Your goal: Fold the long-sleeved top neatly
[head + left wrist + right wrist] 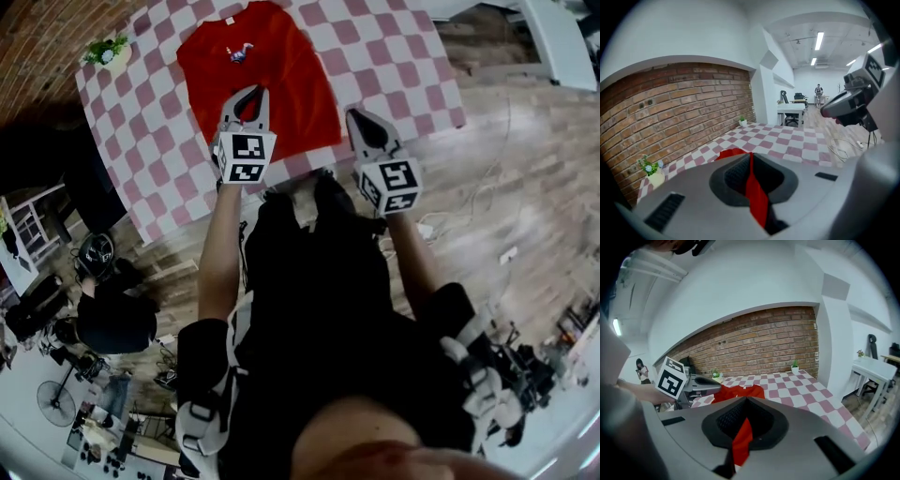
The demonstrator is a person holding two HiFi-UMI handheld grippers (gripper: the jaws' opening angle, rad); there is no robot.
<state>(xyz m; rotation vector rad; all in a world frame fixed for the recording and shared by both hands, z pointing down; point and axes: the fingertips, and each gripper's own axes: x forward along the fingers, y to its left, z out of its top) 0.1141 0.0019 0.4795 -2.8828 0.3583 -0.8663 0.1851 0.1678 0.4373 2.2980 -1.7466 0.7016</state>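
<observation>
Over the near edge of the checked table (398,56), in the head view, you have the red top (258,66) lying flat with its collar toward the far side. No sleeves stick out at either side, so I judge they are already turned in. The hem-to-collar fold is left to do. Your left gripper (247,105) and right gripper (367,127) sit at the near hem, one toward each corner. Bare tablecloth lies to the right of the top and beyond the collar. A small potted plant (111,52) stands at the far left corner, well apart from the top.

In the left gripper view, the jaws are pressed together on a strip of red cloth. A brick wall (670,108) runs along the table's far side.

In the right gripper view, the jaws likewise pinch a fold of red cloth, and the rest of the top lies on the table ahead.
</observation>
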